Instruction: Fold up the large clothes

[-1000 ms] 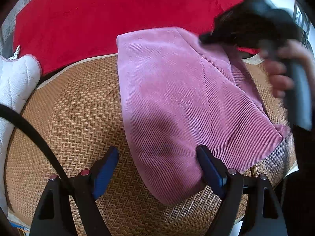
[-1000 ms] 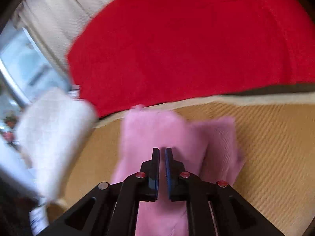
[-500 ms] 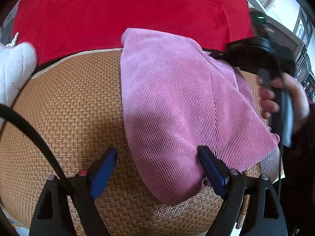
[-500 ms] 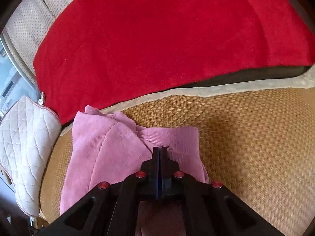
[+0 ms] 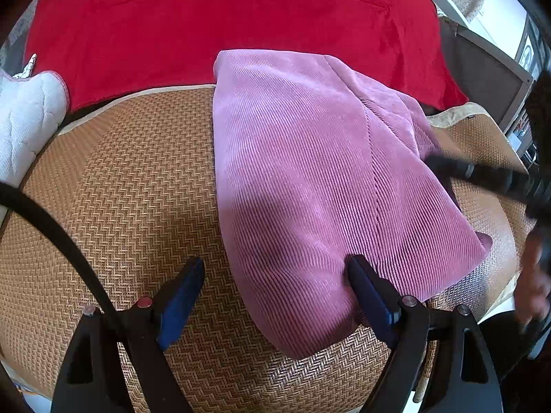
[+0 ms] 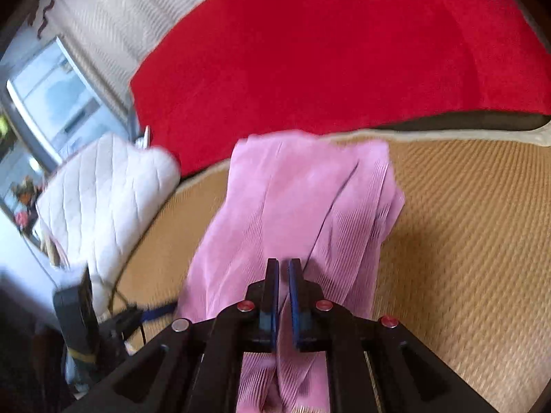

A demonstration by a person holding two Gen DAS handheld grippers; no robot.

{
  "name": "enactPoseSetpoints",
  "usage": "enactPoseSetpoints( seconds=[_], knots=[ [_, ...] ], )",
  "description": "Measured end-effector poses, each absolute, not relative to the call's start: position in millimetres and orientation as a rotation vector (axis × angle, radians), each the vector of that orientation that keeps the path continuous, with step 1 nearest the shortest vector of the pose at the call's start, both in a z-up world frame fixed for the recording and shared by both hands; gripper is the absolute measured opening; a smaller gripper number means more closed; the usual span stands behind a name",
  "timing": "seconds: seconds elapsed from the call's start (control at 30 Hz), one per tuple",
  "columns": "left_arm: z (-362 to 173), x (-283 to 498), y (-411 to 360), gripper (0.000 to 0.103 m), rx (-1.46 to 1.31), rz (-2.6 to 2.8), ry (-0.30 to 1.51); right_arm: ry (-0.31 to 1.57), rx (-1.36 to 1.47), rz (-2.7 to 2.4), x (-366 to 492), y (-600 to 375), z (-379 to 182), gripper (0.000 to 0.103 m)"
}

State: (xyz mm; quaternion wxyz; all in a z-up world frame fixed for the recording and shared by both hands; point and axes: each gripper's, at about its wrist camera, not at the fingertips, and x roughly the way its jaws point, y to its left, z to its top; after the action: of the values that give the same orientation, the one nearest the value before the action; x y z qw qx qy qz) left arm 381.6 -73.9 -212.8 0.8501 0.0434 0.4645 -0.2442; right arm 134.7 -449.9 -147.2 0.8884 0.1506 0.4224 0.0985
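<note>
A pink corduroy garment (image 5: 310, 179) lies folded on the woven tan mat (image 5: 120, 179); it also shows in the right wrist view (image 6: 292, 206). My left gripper (image 5: 275, 275) is open and low over the garment's near left edge, its right finger (image 5: 368, 292) touching the cloth, its left finger (image 5: 182, 296) over the mat. My right gripper (image 6: 279, 275) is nearly shut with a narrow gap, and a fold of the pink cloth seems to run between the pads. It shows blurred at the garment's right edge in the left wrist view (image 5: 447, 167).
A red blanket (image 5: 224, 17) covers the sofa back behind the mat (image 6: 465, 241); it also shows in the right wrist view (image 6: 344, 51). A white quilted cushion (image 5: 24, 117) sits at the left, also in the right wrist view (image 6: 100, 189). A black cable (image 5: 51, 227) crosses the lower left.
My right gripper has swung down from the garment's far right corner to its right edge. Its jaws went from fully closed to a narrow gap. The left gripper has hardly moved.
</note>
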Motion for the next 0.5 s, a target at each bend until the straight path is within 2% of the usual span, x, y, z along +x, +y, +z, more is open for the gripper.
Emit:
enactPoseSetpoints(
  seconds=[0.13,0.4,0.5],
  knots=[
    [-214.5,378.9,-76.6,0.086,0.100,-0.505,0.977,0.912,0.273,0.161,125.8,-446.9,-169.1,0.007],
    [-211.5,378.4,-78.4,0.086,0.122,-0.495,0.969,0.819,0.269,0.210,98.8,-435.4,-128.4,0.009],
    [-208.3,374.7,-79.6,0.086,0.126,-0.493,0.969,0.821,0.273,0.256,90.8,-425.4,-133.2,0.009]
  ],
)
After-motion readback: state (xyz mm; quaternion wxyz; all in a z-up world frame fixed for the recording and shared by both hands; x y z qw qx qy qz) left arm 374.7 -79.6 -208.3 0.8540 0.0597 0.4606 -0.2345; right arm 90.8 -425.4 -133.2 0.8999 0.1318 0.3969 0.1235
